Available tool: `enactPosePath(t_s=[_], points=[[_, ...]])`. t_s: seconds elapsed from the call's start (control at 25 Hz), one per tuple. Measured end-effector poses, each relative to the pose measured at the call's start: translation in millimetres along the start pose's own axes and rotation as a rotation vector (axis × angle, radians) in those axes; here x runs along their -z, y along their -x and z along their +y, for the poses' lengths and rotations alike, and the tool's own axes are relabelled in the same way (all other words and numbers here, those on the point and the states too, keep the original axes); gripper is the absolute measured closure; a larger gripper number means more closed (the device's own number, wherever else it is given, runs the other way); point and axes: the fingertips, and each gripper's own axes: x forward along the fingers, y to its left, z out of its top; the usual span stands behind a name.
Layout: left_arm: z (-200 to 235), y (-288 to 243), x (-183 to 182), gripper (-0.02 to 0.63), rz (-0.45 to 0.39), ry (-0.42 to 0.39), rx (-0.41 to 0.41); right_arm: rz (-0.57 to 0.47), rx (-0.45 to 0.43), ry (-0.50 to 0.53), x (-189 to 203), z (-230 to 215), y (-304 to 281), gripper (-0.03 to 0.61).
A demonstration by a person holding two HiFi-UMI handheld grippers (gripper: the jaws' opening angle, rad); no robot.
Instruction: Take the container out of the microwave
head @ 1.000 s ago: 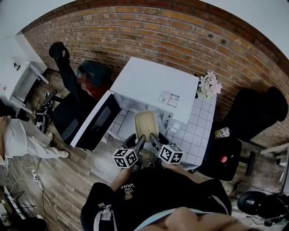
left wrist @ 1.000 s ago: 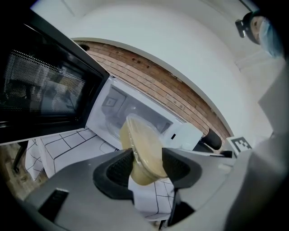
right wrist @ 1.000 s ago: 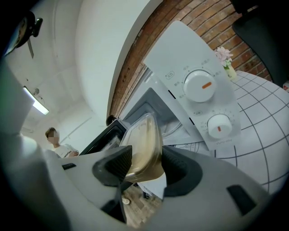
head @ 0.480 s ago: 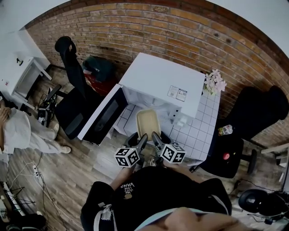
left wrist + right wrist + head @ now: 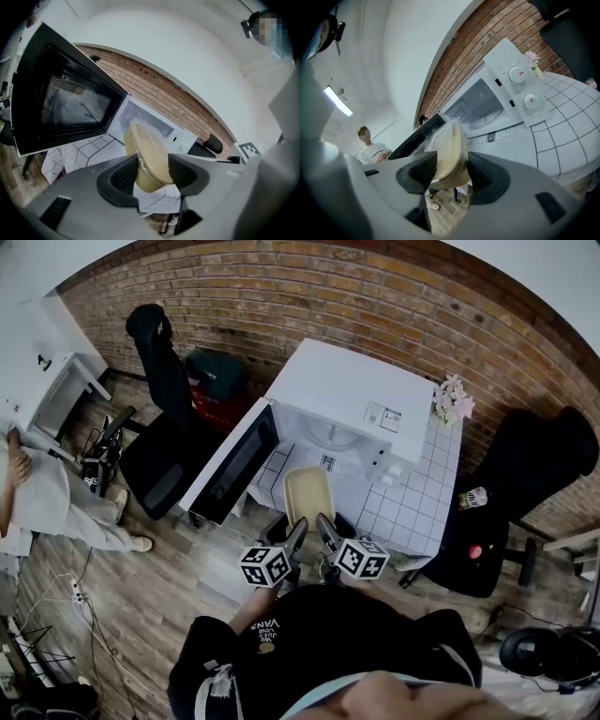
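Drawing back, I see the container (image 5: 307, 497) clear of the microwave (image 5: 356, 399): a second ago it hung at the cavity mouth, now over the tiled surface (image 5: 414, 514), left tool (image 5: 152, 174) and right tool (image 5: 451, 172) both clamped on its near end; removal looks essentially done

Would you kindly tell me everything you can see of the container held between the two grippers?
The container is a pale beige, rounded-rectangular tub of what looks like plastic, with a clear rimmed lid on. It is outside the open microwave, held roughly level above the front edge of the tiled table. The left gripper and right gripper each clamp its near end between their jaws; nothing else touches it. Whether it holds anything I cannot tell.
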Motion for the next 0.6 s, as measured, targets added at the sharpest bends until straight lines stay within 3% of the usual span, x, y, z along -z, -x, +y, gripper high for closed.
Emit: enactPosePath(t_s=[0.6], points=[[-18,56,22,0.410,0.018,-0.024,0.057,-0.053,0.054,0.006,39,28,49,0.382]])
